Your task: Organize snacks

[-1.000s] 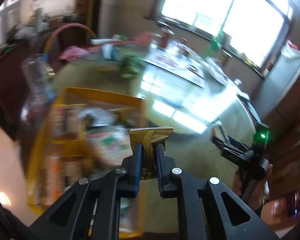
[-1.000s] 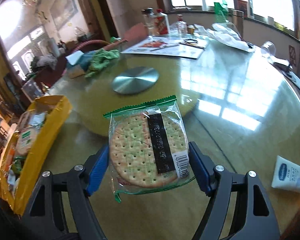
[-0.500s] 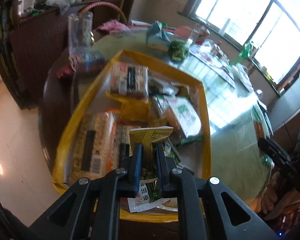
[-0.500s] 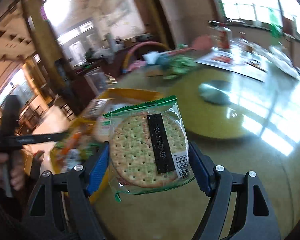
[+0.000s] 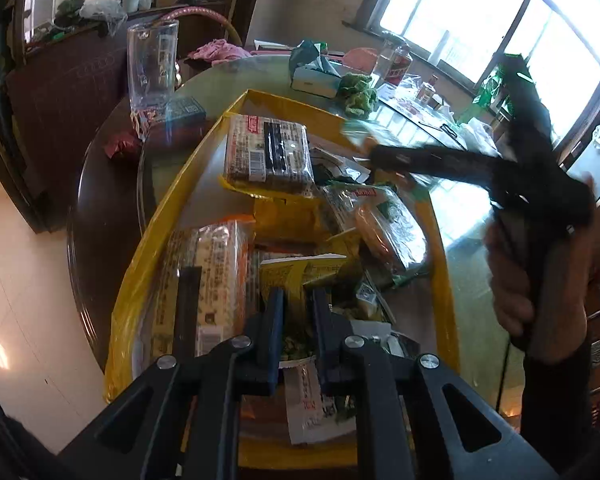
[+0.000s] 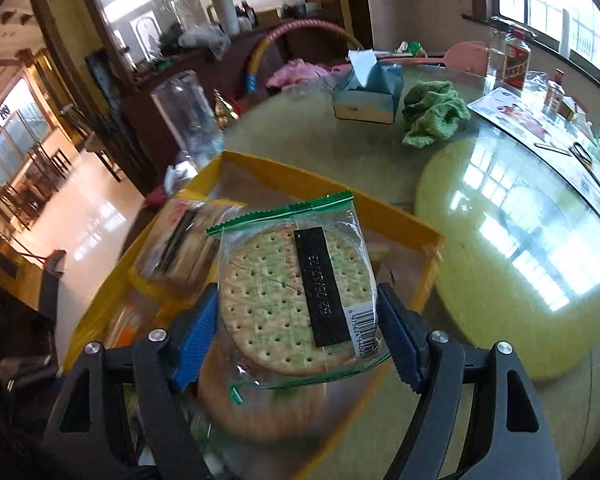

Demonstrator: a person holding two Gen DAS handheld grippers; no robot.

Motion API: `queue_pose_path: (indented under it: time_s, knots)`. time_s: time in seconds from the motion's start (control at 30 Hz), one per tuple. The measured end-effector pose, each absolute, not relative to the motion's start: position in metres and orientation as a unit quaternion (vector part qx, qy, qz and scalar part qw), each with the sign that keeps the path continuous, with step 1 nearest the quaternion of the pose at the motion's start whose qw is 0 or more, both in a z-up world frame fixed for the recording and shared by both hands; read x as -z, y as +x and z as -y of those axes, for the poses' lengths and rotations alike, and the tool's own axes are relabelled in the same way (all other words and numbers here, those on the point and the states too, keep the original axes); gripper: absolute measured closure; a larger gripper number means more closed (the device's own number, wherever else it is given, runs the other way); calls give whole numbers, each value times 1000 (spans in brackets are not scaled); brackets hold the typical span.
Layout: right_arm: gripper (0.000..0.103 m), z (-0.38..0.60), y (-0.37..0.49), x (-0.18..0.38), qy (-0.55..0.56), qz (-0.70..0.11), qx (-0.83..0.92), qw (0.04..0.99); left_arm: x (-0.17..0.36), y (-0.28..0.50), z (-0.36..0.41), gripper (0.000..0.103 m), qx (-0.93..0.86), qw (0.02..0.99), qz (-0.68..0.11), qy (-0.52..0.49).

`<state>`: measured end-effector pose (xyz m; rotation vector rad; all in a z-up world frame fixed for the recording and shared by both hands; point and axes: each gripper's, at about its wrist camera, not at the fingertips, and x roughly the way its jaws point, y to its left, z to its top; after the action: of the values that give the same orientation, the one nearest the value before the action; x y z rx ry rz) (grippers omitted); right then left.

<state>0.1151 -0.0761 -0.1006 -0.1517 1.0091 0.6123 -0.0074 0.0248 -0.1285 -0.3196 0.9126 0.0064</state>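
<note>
A yellow tray (image 5: 204, 148) (image 6: 396, 208) full of several snack packs sits at the round table's edge. My left gripper (image 5: 294, 304) is shut on a small yellow-green snack packet (image 5: 300, 270) and holds it over the tray's near end. My right gripper (image 6: 296, 316) is shut on a clear pack of round crackers (image 6: 292, 300) with a green top seal, held above the tray's far right part. The right gripper also shows, blurred, in the left wrist view (image 5: 440, 160) over the tray's right rim.
A clear plastic jug (image 5: 152, 60) (image 6: 188, 112) stands beyond the tray. A tissue box (image 6: 366, 94), a green cloth (image 6: 432, 118) and bottles (image 6: 516, 62) are farther back. A glass turntable (image 6: 512, 240) lies to the right. The table edge and tiled floor (image 5: 16, 280) are at left.
Both grippers have swung from the table toward the tray. The right gripper with the crackers now hangs over the tray; the left has closed in over its near end.
</note>
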Motion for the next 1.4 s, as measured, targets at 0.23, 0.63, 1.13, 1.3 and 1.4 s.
queue_pose_path:
  time_s: [0.23, 0.63, 1.13, 1.3, 1.4]
  knots:
    - [21, 57, 139, 122, -73, -478, -257, 837, 133, -7, -28, 47, -5, 886, -435, -163]
    - [15, 137, 68, 56, 89, -417, -316, 848, 101, -53, 8, 25, -51, 935, -329, -124]
    - [15, 181, -82, 67, 83, -393, -278, 873, 89, -112, 33, 25, -135, 933, -326, -73]
    - [15, 176, -104, 64, 66, -389, -255, 883, 87, -129, 40, 24, -158, 932, -325, -29]
    - [15, 176, -111, 62, 70, -395, -257, 879, 84, -136, 41, 24, -166, 933, -318, -19]
